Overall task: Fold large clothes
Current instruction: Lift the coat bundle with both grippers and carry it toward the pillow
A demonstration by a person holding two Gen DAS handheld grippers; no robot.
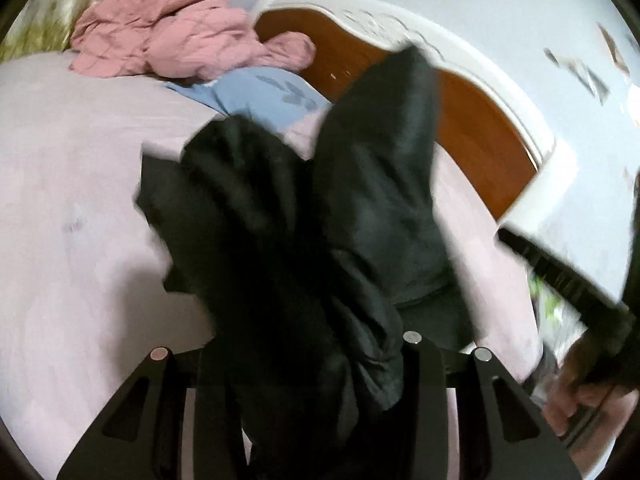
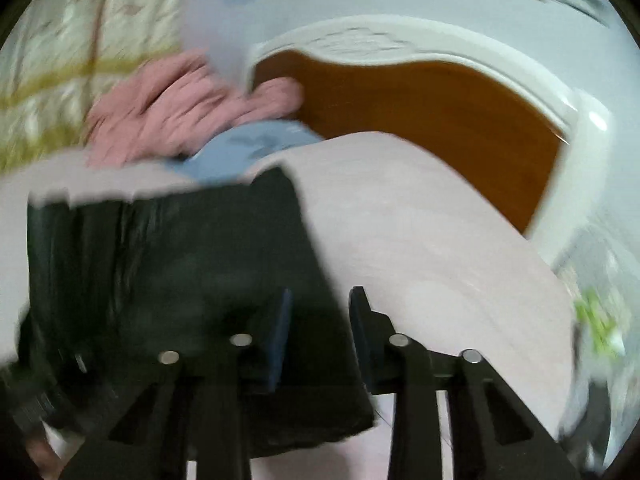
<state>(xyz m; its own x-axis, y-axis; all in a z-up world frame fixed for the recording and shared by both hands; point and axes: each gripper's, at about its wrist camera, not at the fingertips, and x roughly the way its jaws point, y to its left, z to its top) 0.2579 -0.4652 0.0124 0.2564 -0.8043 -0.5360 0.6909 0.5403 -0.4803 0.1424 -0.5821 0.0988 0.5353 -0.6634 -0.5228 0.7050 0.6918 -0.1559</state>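
A pale pink bedsheet (image 2: 420, 220) covered the bed, backed by an orange-brown headboard (image 2: 420, 100) in a curved white frame. A quilted pink blanket (image 1: 168, 36) lay crumpled at the far edge with a blue cloth (image 1: 264, 96) tucked beside it. The black garment (image 1: 320, 220), soft and matte with a faint sheen, rose bunched from the left gripper (image 1: 320, 360), whose jaws were clenched on a thick wad of it. In the right wrist view the same garment lay flatter across the sheet toward the near edge; the right gripper (image 2: 320, 320) stood released, one finger on the cloth, the other past its edge. Both pictures were blurred. The likely risk was that the bunched grip would drag the layers askew, or slack fabric would slip and spoil the fold.
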